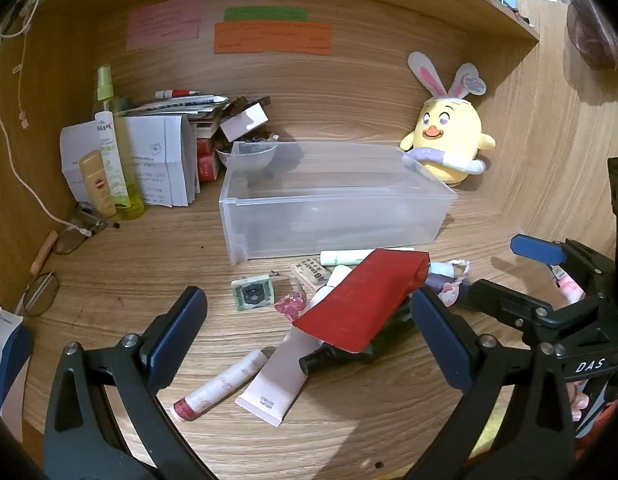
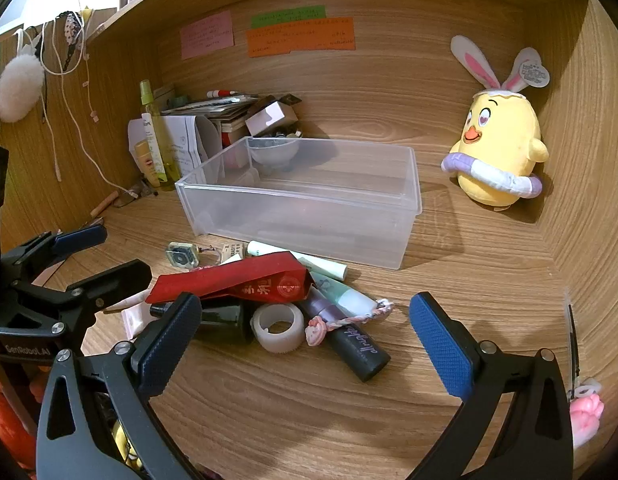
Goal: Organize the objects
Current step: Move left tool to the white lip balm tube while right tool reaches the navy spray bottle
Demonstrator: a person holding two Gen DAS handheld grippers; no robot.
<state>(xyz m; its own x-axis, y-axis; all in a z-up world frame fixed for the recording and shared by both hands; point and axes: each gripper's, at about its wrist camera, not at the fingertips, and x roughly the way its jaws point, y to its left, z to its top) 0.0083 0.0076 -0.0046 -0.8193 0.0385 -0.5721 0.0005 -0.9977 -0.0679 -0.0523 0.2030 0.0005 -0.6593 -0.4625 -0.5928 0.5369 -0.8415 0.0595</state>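
A clear plastic bin (image 1: 333,216) (image 2: 309,208) stands on the wooden desk with nothing visible inside. In front of it lies a jumble: a red packet (image 1: 361,300) (image 2: 237,280), a black bottle (image 1: 337,354) (image 2: 217,316), a pink tube (image 1: 277,380), a white lip-balm stick (image 1: 221,386), a mint tube (image 1: 349,257) (image 2: 317,266), a tape roll (image 2: 278,327), a dark tube (image 2: 359,346) and a small square charm (image 1: 253,292) (image 2: 182,255). My left gripper (image 1: 309,340) hovers open over the red packet and pink tube. My right gripper (image 2: 305,344) is open above the tape roll and dark tube.
A yellow chick plush (image 1: 449,140) (image 2: 497,152) sits at the back right. Bottles (image 1: 109,148), papers (image 1: 161,160) and boxes crowd the back left corner. Eyeglasses (image 1: 41,292) lie at the left. Wooden walls enclose the desk; sticky notes (image 1: 269,36) hang on the back panel.
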